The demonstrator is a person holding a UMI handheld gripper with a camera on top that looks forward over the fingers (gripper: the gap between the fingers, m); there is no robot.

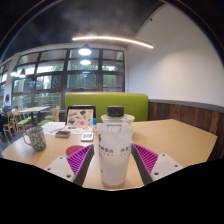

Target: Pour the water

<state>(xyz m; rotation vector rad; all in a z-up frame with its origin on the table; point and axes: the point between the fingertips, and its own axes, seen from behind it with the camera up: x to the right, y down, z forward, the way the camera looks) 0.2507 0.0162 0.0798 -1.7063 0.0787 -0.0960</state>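
A clear plastic bottle (114, 140) with a dark cap and a white printed label stands upright between my fingers. My gripper (112, 150) is shut on it, the magenta pads (76, 157) pressing against its lower half from both sides. The bottle's base shows just above the near edge of the wooden table (175, 135). A glass cup (36, 138) stands on the table ahead to the left, well apart from the bottle.
Beyond the bottle lie a laptop (80, 114), papers and small items (62, 130). A green sofa (140, 103) backs the table. Chairs and other tables (20, 118) stand at the far left by the windows.
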